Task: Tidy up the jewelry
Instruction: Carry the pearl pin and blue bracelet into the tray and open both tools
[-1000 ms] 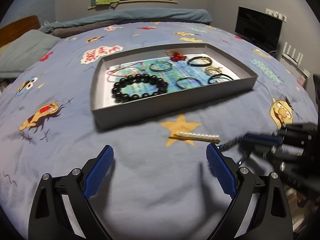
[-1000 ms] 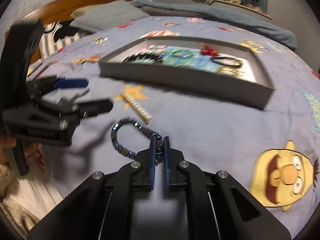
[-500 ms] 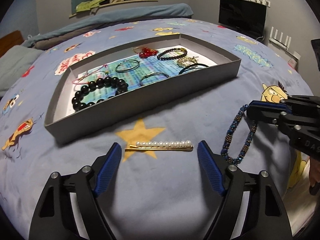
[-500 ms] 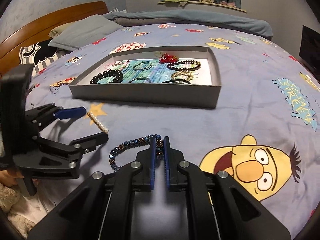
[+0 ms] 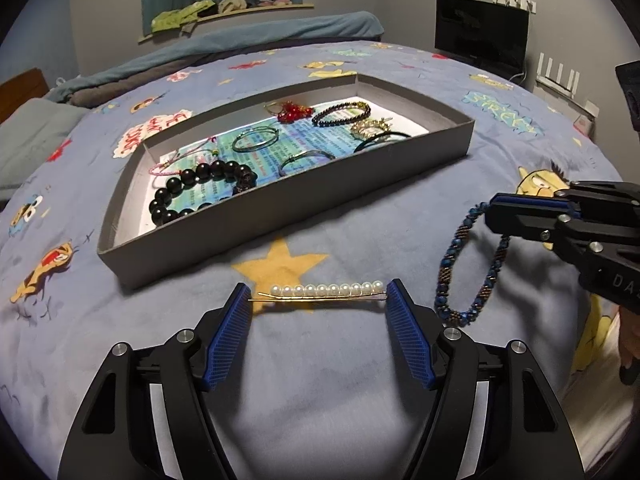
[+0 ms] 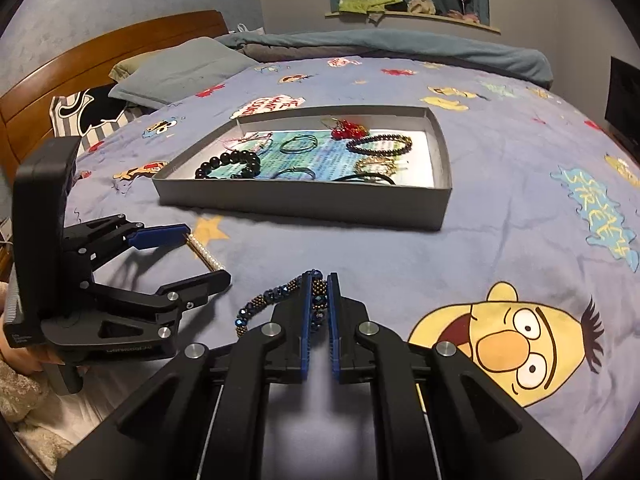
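A pearl hair pin (image 5: 324,290) on a gold bar lies on the blue bedspread, across a yellow star. My left gripper (image 5: 318,285) straddles it lengthwise and its jaws are closing. The pin's ends sit right at the blue pads (image 5: 228,332), with no clear squeeze. My right gripper (image 6: 320,276) is shut on a blue and bronze beaded bracelet (image 6: 276,294). In the left wrist view the bracelet (image 5: 448,272) hangs as a loop from the right gripper (image 5: 492,212), right of the pin. The right wrist view shows the left gripper (image 6: 208,254) over the pin (image 6: 214,262).
A shallow grey tray (image 5: 280,208) lies beyond the pin and holds several bracelets, among them a black bead one (image 5: 200,188) and a red charm (image 5: 294,111). Pillows (image 6: 180,68) and a wooden headboard (image 6: 100,52) stand at the far left. A dark screen (image 5: 480,36) is at the back right.
My left gripper has come forward over the hair pin and its jaws have narrowed to the pin's ends. The right gripper has raised the bracelet, which now hangs as a loop.
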Demonstrator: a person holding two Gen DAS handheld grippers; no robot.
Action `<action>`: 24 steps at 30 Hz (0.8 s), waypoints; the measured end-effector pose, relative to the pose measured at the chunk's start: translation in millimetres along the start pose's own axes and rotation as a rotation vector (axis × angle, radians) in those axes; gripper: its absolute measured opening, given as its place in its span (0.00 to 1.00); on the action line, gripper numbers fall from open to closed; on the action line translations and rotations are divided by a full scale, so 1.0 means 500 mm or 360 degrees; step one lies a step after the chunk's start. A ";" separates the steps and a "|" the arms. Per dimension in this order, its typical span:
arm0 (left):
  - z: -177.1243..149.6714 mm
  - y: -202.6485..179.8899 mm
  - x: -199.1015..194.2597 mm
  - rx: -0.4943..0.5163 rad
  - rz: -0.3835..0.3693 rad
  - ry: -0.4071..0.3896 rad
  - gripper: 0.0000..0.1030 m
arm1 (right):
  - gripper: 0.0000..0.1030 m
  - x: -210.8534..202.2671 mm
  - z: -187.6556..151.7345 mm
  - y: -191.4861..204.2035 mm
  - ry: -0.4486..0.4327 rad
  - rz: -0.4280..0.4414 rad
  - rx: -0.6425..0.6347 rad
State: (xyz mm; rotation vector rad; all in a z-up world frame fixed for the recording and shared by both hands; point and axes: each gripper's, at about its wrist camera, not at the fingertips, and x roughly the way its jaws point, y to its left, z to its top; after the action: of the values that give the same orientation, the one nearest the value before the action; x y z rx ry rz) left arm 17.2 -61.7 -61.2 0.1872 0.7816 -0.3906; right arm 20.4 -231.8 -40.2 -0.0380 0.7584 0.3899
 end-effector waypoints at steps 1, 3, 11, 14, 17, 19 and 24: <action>0.001 0.002 -0.005 -0.0011 -0.0014 0.0000 0.68 | 0.07 -0.003 0.003 0.003 -0.0013 0.0002 -0.0010; 0.007 0.005 -0.022 -0.0010 -0.0016 -0.0026 0.68 | 0.07 -0.008 0.014 0.010 -0.0036 0.0020 -0.0027; 0.080 0.048 -0.067 -0.0007 0.0019 -0.0143 0.68 | 0.07 -0.035 0.091 0.018 -0.0167 0.0011 -0.0051; 0.119 0.079 -0.064 -0.0053 0.0013 -0.0152 0.68 | 0.07 -0.051 0.137 0.013 -0.0257 -0.0009 -0.0043; 0.158 0.106 -0.058 -0.0124 -0.0001 -0.0190 0.68 | 0.07 -0.056 0.189 0.003 -0.0335 -0.0039 -0.0031; 0.185 0.117 -0.050 -0.0126 0.0020 -0.0211 0.68 | 0.07 -0.047 0.223 -0.004 -0.0371 -0.0056 -0.0001; 0.225 0.130 0.001 -0.0125 0.0029 -0.0170 0.68 | 0.07 0.001 0.283 -0.034 -0.0404 -0.0058 0.0083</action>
State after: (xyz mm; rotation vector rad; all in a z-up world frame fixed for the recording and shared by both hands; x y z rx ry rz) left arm 116.9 -37.0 18.4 0.0993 0.6883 -0.3492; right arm 120.7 -222.7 60.8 0.0462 0.5162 0.3328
